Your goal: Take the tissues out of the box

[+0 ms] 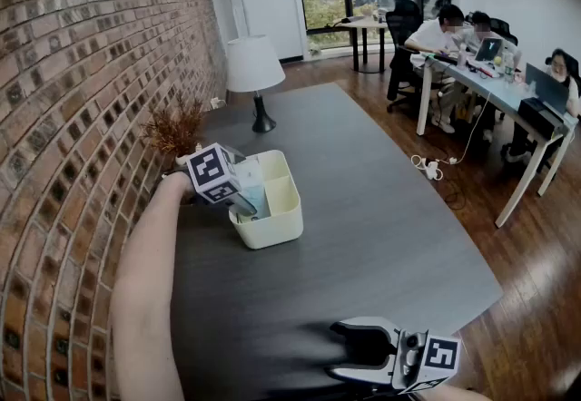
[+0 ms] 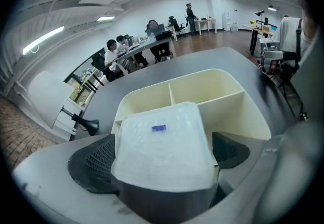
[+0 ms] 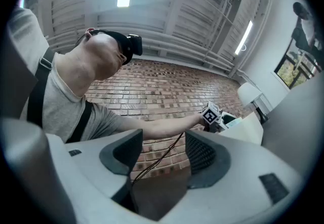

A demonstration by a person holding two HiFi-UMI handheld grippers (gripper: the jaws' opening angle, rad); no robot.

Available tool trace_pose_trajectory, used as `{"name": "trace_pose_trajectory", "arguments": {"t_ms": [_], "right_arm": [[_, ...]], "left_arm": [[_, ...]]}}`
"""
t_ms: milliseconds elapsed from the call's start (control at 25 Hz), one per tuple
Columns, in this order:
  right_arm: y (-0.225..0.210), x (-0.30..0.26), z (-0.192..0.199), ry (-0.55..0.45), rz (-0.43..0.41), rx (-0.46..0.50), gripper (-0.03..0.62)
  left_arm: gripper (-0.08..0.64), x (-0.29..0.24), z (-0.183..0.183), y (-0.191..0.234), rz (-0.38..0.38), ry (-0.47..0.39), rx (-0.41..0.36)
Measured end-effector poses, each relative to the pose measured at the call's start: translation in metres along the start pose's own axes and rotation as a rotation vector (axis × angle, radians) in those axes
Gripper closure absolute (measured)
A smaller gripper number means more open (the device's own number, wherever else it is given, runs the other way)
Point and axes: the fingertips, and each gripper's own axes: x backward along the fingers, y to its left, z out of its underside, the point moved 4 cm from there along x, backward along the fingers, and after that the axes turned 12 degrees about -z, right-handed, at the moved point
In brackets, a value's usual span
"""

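Note:
A cream divided box (image 1: 283, 200) stands on the dark table (image 1: 363, 209) near the brick wall. My left gripper (image 1: 238, 200) reaches into its near compartment and is shut on a white plastic-wrapped tissue pack (image 1: 255, 201). In the left gripper view the tissue pack (image 2: 162, 152), marked with a small blue label, fills the space between both fingers (image 2: 93, 162), with the box (image 2: 202, 78) just behind it. My right gripper (image 1: 349, 352) hovers at the table's near edge, open and holding nothing. The right gripper view looks between its jaws (image 3: 162, 154) toward the left gripper's marker cube (image 3: 210, 114).
A white table lamp (image 1: 254, 63) and a dried plant (image 1: 177, 129) stand behind the box by the brick wall (image 1: 82, 118). People sit at desks (image 1: 490, 82) at the far right across wooden floor. The table's curved edge (image 1: 481, 286) runs along the right.

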Motion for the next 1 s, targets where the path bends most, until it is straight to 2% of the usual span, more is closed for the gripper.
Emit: {"name": "trace_pose_trajectory", "arguments": {"t_ms": [80, 200, 360, 520, 680, 760, 800, 880, 1000], "right_arm": [[0.002, 0.001, -0.001, -0.001, -0.003, -0.002, 0.321], [0.001, 0.004, 0.0, 0.0, -0.001, -0.001, 0.321], [0.002, 0.003, -0.002, -0.001, -0.006, -0.005, 0.321], [0.002, 0.003, -0.001, 0.008, -0.004, 0.008, 0.321], [0.0, 0.008, 0.003, 0.018, 0.012, 0.03, 0.321], [-0.002, 0.011, 0.003, 0.016, 0.025, 0.033, 0.321], [-0.002, 0.012, 0.002, 0.01, 0.032, 0.029, 0.321], [-0.004, 0.014, 0.0, -0.004, 0.047, 0.021, 0.321], [-0.006, 0.017, -0.002, -0.007, 0.057, 0.014, 0.321]], "left_arm": [[-0.023, -0.007, -0.002, 0.001, -0.014, 0.002, 0.002], [0.028, -0.011, -0.003, 0.002, -0.028, 0.014, -0.007], [0.049, -0.005, -0.006, 0.003, -0.029, 0.041, -0.012], [0.054, 0.02, -0.015, 0.012, -0.092, 0.029, -0.022], [0.054, 0.069, -0.03, 0.03, -0.204, -0.039, 0.009], [0.054, 0.102, -0.035, 0.031, -0.268, -0.12, 0.045], [0.054, 0.12, -0.038, 0.026, -0.285, -0.19, 0.079], [0.055, 0.159, -0.042, 0.005, -0.273, -0.4, 0.195], [0.057, 0.211, -0.037, -0.049, -0.212, -0.783, 0.457]]}}
